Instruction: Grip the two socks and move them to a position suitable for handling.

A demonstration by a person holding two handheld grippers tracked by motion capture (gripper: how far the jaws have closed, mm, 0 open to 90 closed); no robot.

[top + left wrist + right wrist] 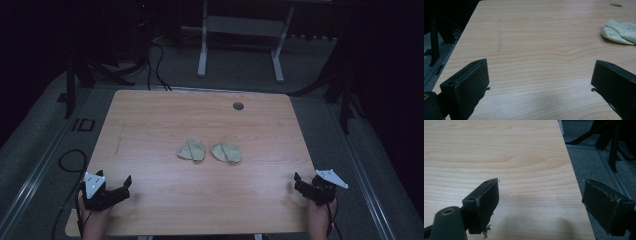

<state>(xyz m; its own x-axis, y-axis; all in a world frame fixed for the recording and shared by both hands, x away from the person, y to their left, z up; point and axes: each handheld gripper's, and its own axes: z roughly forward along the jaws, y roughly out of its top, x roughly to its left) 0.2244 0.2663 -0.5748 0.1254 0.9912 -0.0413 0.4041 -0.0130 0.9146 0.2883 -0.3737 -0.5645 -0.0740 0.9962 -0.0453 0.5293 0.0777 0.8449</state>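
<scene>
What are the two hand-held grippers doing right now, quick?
Left hand-held gripper: open, holding nothing, over the table.
Right hand-held gripper: open, holding nothing, at the table's right edge.

You have a light wood table (pixel 150 120) before you — pale grain, rounded corners; a small dark round hole (pixel 238 106) sits near its far edge, right of centre; a faint grey scuff (pixel 119 139) runs along the left part of the top. Two beige cloths lie side by side near the middle — the left cloth (pixel 191 150) and the right cloth (pixel 226 152), close together but apart; both are folded and flat on the wood.
</scene>
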